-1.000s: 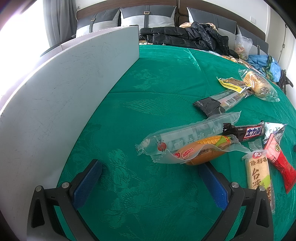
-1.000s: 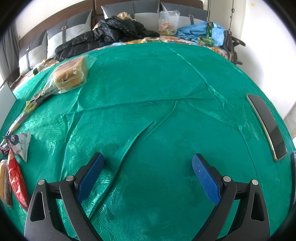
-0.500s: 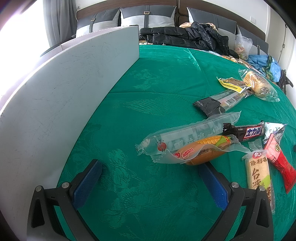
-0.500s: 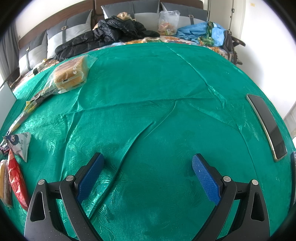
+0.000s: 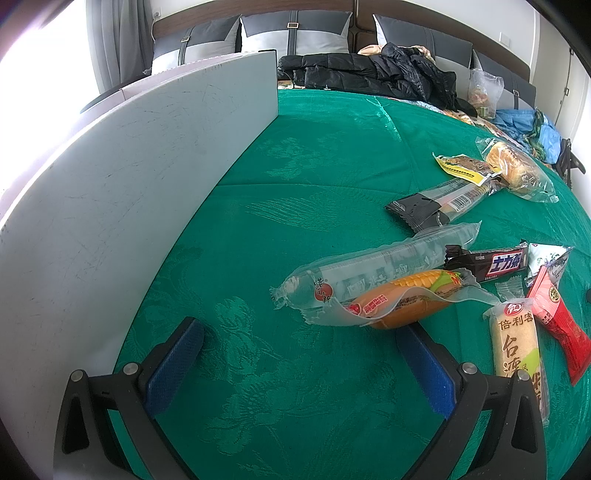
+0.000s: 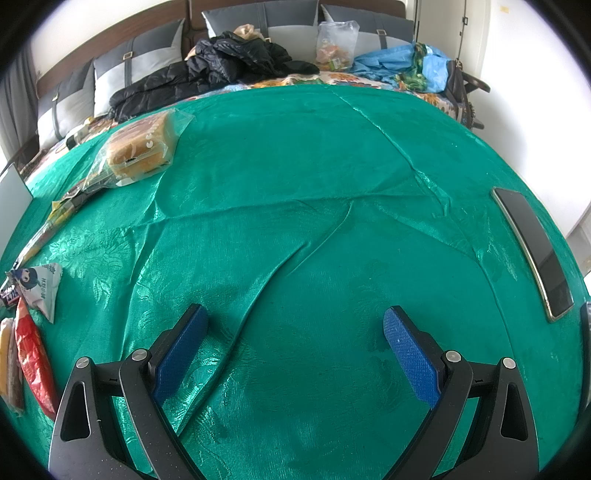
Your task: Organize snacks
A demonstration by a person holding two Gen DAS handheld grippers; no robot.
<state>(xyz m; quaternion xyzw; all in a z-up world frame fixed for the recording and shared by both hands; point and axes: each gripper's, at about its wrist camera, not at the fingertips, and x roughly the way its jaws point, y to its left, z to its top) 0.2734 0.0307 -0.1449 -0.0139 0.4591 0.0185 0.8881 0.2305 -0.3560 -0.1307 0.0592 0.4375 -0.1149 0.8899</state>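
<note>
The left gripper (image 5: pixel 299 365) is held low over the green cloth (image 5: pixel 295 192), jaws wide apart, nothing between them. Its right blue pad (image 5: pixel 424 369) sits just below the corn sausage pack (image 5: pixel 402 299), which serves as the landmark here; whether they touch can't be told. A white board (image 5: pixel 122 192) stands upright along the cloth's edge, well to the left of the sausage pack.

Partly under and behind the sausage pack a long clear-wrapped roll (image 5: pixel 376 269) is laid at a slant. To the right of the pack a pale rice-cracker roll (image 5: pixel 517 343) w/ Chinese print is seen, and beside that a red sachet (image 5: pixel 554 317). Just behind-right of the pack a dark chocolate bar (image 5: pixel 487 262) lies, w/ a small white cartoon packet (image 5: pixel 546 258) at its right end. Farther back a black-ended clear stick pack (image 5: pixel 439 203) is found, then a yellow-labelled pack (image 5: pixel 461 166) and bagged bread (image 5: pixel 513 170). Beyond all, a black jacket (image 5: pixel 369 70) is piled against grey pillows (image 5: pixel 295 33).

In the right wrist view the right gripper (image 6: pixel 295 347) is likewise spread wide and empty over bare cloth. The snacks are strung along its left edge; a dark phone (image 6: pixel 532 251) lies far right.
</note>
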